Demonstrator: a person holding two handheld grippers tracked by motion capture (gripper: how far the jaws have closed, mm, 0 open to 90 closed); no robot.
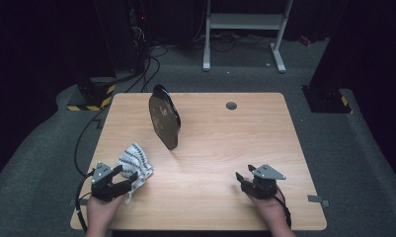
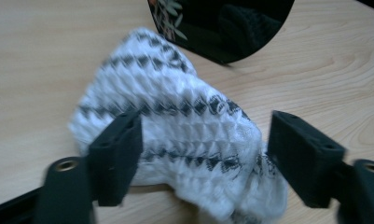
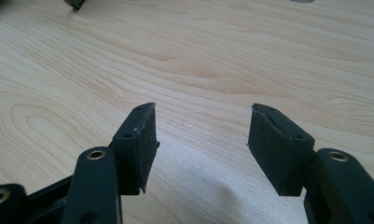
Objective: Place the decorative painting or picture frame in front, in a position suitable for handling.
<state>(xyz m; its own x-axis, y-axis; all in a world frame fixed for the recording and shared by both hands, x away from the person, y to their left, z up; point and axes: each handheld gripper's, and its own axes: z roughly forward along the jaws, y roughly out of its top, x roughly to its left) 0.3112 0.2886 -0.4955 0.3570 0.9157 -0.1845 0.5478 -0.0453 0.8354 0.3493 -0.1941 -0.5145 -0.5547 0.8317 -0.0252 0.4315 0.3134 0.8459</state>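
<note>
We see our left gripper (image 2: pixel 201 156) with jaws apart around a white, black-patterned knitted cloth (image 2: pixel 184 135) on the wooden table (image 2: pixel 45 60); a tilted black plate (image 2: pixel 222 28) stands beyond.

A light wooden table (image 1: pixel 220 163) stands on grey carpet (image 1: pixel 353 163) in a dark room.

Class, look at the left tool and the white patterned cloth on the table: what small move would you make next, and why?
Probably ease the left tool forward and close it on the cloth. Its jaws stand wide open, with the bunched cloth lying between them but not pinched. The black plate stands apart beyond the cloth, and the right tool rests open on bare table.
</note>
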